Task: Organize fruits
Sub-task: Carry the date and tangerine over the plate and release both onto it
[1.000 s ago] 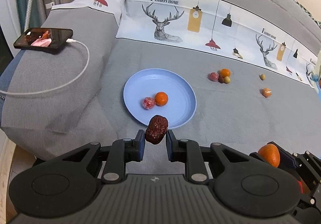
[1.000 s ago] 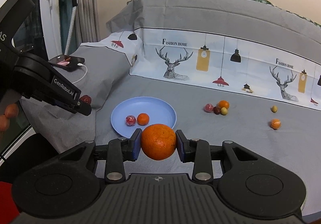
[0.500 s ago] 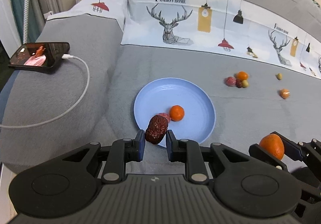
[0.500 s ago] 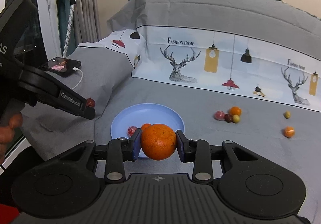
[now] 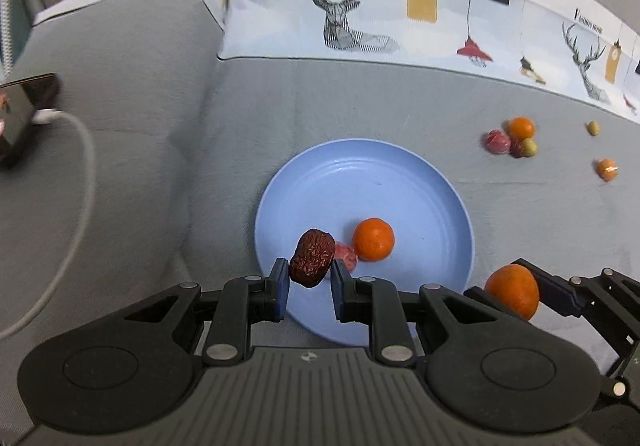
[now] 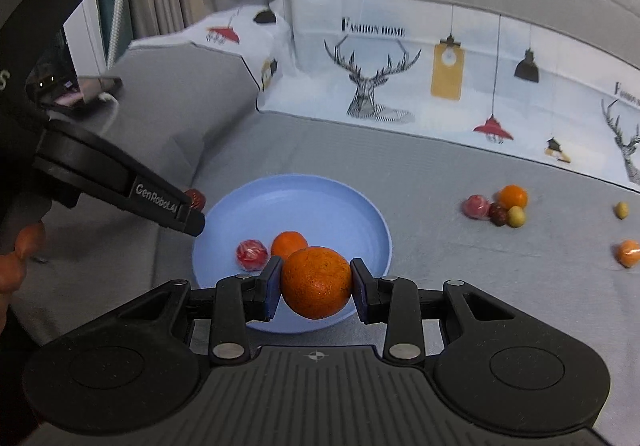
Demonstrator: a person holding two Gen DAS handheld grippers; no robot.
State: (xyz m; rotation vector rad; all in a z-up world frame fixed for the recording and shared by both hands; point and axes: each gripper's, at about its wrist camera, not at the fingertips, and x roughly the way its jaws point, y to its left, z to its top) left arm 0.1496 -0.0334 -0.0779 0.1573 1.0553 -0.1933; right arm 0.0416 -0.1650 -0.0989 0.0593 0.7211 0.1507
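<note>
1. Beneath both grippers spreads a grey sofa cover [image 5: 360,98], with a white printed band [image 6: 480,58] of deer heads and hanging lamps running across beyond the jaws.
2. Ahead of and under the jaws of both grippers lies a round light-blue plate [image 5: 400,182] on the cover.
3. Between the right gripper [image 6: 316,288] jaws sits a large orange [image 6: 316,282], clamped on both sides by the blue pads and hanging over the plate's near rim.
4. Far off to the left of the left gripper's jaws, a phone [image 5: 16,114] lies on the raised cushion with a white charging cable [image 5: 80,174] curling from it.
5. Just past the right jaws, on the plate, rests a small mandarin [image 6: 289,244].
6. Between the left gripper [image 5: 310,284] jaws is a wrinkled dried red date [image 5: 312,263], pinched by the closed pads above the plate's near-left edge.
7. Beside the mandarin, right behind the date, lies a small red-and-white wrapped piece [image 6: 251,254], also on the plate.
8. Well to the right of both sets of jaws, a cluster of small fruits [image 6: 498,206] touches together on the cover.
9. Farther right lie a lone small orange piece [image 6: 627,253] and a small yellow-green fruit [image 6: 621,210], apart from each other.
</note>
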